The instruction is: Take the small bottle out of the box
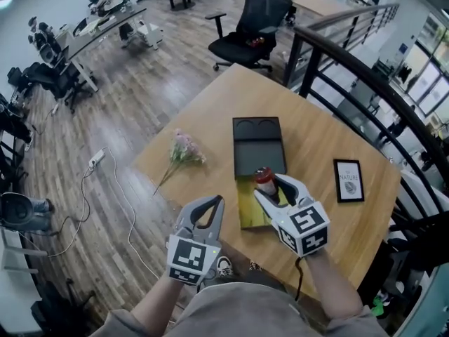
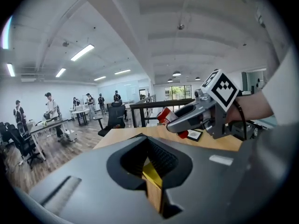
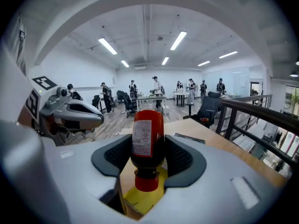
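A small red bottle (image 1: 264, 179) with a white label and red cap is held above the open box (image 1: 247, 209), whose yellow inside shows under it. My right gripper (image 1: 270, 187) is shut on the bottle. In the right gripper view the bottle (image 3: 147, 141) sits between the pads with its cap towards the camera, and the yellow box (image 3: 140, 197) lies below. The box's black lid (image 1: 258, 149) lies open beyond it. My left gripper (image 1: 215, 203) hangs at the table's near edge, left of the box, shut and holding nothing. The left gripper view shows the right gripper (image 2: 194, 115) carrying the bottle (image 2: 166, 115).
A bunch of pink flowers (image 1: 184, 149) lies on the wooden table (image 1: 309, 132), left of the box. A framed picture (image 1: 349, 180) lies to the right. A black railing (image 1: 351, 69) runs behind the table; an office chair (image 1: 252, 27) stands beyond it.
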`<state>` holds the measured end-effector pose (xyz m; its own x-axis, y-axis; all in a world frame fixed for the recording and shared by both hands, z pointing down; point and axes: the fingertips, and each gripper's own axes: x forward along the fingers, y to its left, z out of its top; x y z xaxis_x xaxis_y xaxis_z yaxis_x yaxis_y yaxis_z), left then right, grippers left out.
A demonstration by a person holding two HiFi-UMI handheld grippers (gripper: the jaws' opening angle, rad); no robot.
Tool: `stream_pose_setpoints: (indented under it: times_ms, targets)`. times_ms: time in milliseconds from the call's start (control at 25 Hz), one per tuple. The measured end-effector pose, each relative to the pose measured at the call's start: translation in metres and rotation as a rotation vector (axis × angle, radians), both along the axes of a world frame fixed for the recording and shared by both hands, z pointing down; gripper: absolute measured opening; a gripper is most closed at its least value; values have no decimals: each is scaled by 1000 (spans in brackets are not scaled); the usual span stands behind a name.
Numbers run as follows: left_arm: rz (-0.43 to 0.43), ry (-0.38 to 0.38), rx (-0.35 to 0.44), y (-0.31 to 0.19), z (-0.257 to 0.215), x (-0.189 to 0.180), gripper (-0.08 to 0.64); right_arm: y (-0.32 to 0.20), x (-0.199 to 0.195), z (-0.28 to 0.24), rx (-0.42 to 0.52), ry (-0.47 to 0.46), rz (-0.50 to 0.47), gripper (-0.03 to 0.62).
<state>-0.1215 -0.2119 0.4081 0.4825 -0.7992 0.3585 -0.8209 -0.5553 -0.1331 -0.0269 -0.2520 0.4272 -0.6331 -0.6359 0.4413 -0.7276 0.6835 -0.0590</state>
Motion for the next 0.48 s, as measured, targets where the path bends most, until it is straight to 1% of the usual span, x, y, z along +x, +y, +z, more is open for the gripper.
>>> stream_pose_setpoints:
  times_ms: [160, 320, 400, 480]
  targets:
    - [-17, 24, 89, -3, -41, -3, 2, 11, 7, -56, 120, -100, 21, 222]
    - [-18, 51, 178, -2, -83, -6, 2, 24, 15, -99, 209, -178, 50, 222]
    - [-24, 69, 203, 0, -98, -6, 2, 31, 21, -117, 248, -201, 63, 222]
    - [-46, 106, 203, 3, -109, -7, 2, 39, 27, -130, 283, -213, 76, 222]
